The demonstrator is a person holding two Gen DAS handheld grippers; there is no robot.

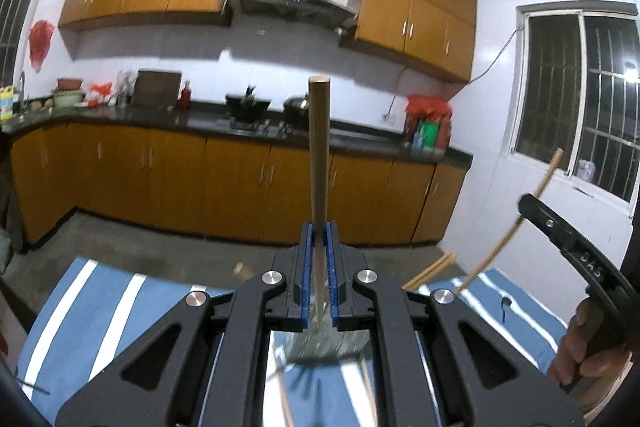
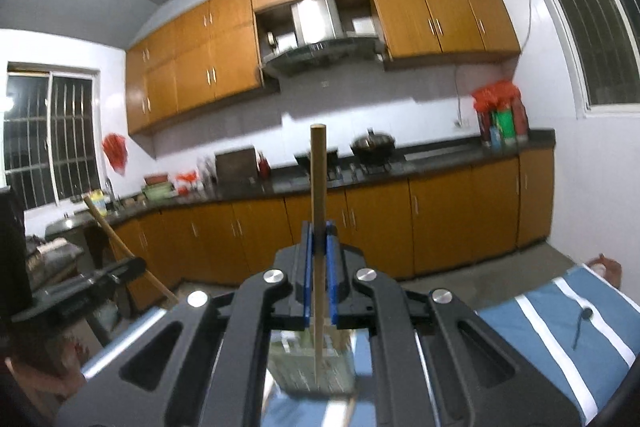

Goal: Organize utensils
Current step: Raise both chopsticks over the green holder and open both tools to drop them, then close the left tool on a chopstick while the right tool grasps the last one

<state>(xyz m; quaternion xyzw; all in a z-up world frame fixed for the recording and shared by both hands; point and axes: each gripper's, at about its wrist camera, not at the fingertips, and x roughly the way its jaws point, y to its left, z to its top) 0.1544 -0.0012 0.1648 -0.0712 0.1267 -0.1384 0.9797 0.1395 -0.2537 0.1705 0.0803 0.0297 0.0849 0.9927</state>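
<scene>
- Chopsticks are the task's things: one thin round wooden chopstick [image 1: 319, 155] is clamped between the blue pads of the left gripper [image 1: 319, 239], whose jaws are closed on it with no gap showing.
- A second thin wooden chopstick [image 2: 318, 195] is pinched the same way in the right gripper [image 2: 319, 239].
- Each stick's long axis is seen running straight up from the jaws, its lower end reaching down past them.
- More loose chopsticks [image 1: 428, 271] are seen on the blue, white-striped cloth [image 1: 104, 291], nearer the right gripper.
- A mesh holder [image 2: 312, 363] is glimpsed below the jaws; lowering the sticks end-first is judged the next move.
</scene>
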